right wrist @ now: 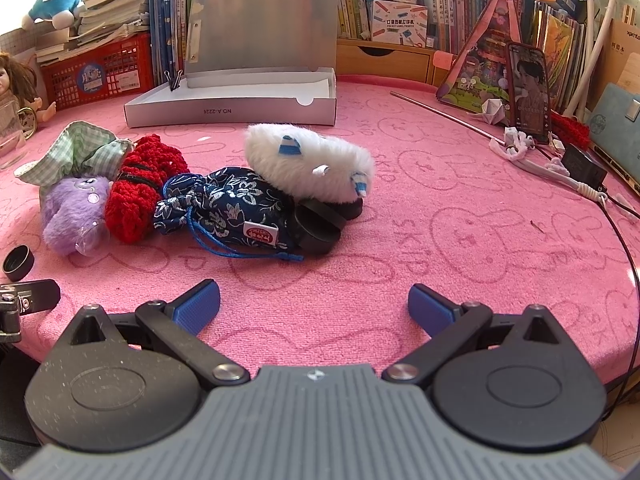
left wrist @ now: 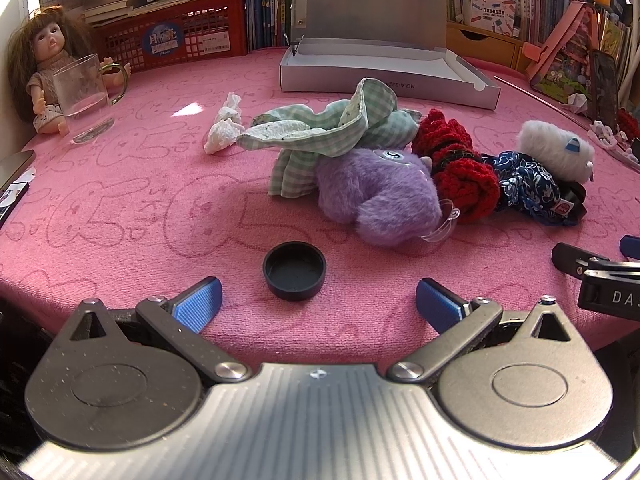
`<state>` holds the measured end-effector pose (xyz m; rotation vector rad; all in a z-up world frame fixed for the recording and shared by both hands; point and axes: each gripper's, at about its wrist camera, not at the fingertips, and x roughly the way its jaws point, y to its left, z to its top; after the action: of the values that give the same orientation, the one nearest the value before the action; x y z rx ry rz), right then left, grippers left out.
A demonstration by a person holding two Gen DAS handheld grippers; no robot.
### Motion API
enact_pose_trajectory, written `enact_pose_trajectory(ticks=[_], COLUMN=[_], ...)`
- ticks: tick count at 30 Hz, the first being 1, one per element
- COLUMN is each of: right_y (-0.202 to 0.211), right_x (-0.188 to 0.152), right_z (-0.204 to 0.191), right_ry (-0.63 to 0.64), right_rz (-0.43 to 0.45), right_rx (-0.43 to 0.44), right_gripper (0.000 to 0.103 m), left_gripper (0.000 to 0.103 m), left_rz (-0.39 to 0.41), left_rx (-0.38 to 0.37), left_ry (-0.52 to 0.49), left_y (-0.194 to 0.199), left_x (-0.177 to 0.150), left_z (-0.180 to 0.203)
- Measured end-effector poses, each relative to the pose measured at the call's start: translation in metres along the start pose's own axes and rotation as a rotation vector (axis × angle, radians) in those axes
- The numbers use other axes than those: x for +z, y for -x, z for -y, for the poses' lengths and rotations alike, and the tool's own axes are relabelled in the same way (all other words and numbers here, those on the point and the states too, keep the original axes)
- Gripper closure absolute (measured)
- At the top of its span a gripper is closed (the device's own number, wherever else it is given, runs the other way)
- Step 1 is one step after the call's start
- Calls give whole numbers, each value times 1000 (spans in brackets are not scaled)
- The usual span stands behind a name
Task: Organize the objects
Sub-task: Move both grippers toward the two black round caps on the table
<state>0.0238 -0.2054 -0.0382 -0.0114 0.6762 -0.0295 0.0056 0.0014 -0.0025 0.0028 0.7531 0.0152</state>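
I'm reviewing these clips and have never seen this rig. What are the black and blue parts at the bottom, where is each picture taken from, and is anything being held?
Each picture comes from a fisheye camera on a handheld two-finger gripper, looking forward along its blue-padded fingers. One shows the left gripper, the other the right gripper. Both are open and hold nothing. On the pink cloth lies a row of soft things: a green checked cloth, a purple plush, a red knit piece, a blue pouch and a white plush. A black cap sits just ahead of the left gripper. Behind stands an open grey box.
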Motion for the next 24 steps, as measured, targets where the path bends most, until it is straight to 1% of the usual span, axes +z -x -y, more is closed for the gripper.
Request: enact_pose_trajectory(ticks=[6, 13, 21, 24], right_y=[0, 0, 1, 1], right_x=[0, -1, -4, -3], right_z=[0, 1, 1, 1], right_ry=[1, -8, -8, -7], right_rz=[0, 5, 26, 21], right_rx=[0, -1, 1, 5], right_gripper=[0, 0, 0, 0], left_gripper=[0, 0, 0, 0], left_rz=[-6, 24, 34, 61], left_rx=[0, -1, -3, -13], left_ry=[-2, -3, -2, 3], left_y=[2, 2, 5, 6], left_x=[1, -2, -2, -6], left_z=[1, -2, -2, -5])
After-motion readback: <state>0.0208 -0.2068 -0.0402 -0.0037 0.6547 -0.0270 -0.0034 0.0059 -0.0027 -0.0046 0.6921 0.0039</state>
